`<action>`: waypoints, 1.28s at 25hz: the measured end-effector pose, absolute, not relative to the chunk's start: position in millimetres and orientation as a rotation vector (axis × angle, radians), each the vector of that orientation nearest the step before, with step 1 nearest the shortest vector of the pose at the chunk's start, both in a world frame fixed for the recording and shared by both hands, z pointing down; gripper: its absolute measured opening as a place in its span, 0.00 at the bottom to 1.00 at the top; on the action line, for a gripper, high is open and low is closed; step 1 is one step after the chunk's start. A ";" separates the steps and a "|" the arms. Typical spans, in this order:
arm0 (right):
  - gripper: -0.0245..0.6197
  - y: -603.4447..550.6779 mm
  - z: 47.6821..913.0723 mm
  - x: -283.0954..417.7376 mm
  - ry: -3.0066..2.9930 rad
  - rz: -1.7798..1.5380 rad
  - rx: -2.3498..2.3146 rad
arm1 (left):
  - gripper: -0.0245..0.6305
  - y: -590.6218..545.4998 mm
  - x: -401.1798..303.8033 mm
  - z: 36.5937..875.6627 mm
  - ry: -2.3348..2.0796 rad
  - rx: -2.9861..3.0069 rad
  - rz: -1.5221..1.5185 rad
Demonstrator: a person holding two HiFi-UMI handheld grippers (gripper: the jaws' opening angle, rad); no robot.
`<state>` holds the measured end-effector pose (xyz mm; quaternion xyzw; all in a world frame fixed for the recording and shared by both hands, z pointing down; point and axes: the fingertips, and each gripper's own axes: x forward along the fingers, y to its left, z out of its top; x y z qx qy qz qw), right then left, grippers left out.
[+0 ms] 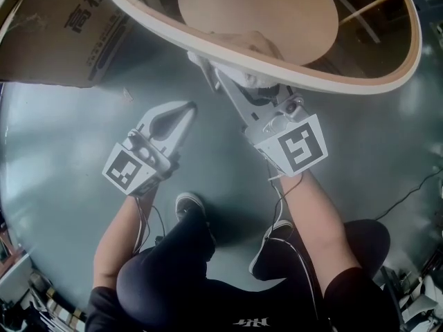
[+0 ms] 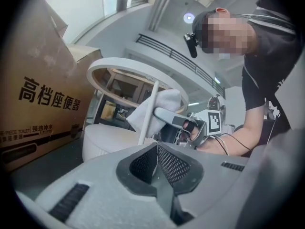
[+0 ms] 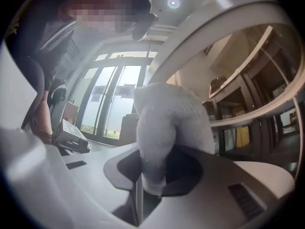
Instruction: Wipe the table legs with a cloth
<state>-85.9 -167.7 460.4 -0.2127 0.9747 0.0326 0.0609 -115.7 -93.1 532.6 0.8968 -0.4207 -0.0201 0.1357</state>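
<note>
- The right gripper (image 3: 151, 178) was clamped on a white cloth (image 3: 170, 120), its jaws closed around the bunched fabric.
- The cloth lay against the thin white table leg (image 2: 147, 116), just below the round table's rim (image 1: 291, 75).
- The left gripper (image 2: 159, 168) hung nearby above the grey floor (image 1: 62, 158), jaws together and empty.
- A cardboard box (image 2: 38, 94) stood beside the table.

The left tool (image 1: 183, 113) is held low and angled forward, jaws closed together with nothing between them. The right tool (image 3: 152, 185) is extended farther forward and upward, jaws clamped on a bunched white cloth (image 3: 171, 123). Both bare forearms reach forward over bent knees.
</note>
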 end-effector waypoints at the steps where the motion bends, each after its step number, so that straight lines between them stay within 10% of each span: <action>1: 0.16 -165.3 458.2 -87.1 2.943 0.101 -0.621 | 0.04 -92.0 -116.4 532.0 -1.221 2.594 -0.060; 32: 0.16 -151.4 683.1 -92.3 3.256 -0.288 -0.626 | 0.04 -97.9 -108.4 574.9 -1.128 2.573 0.012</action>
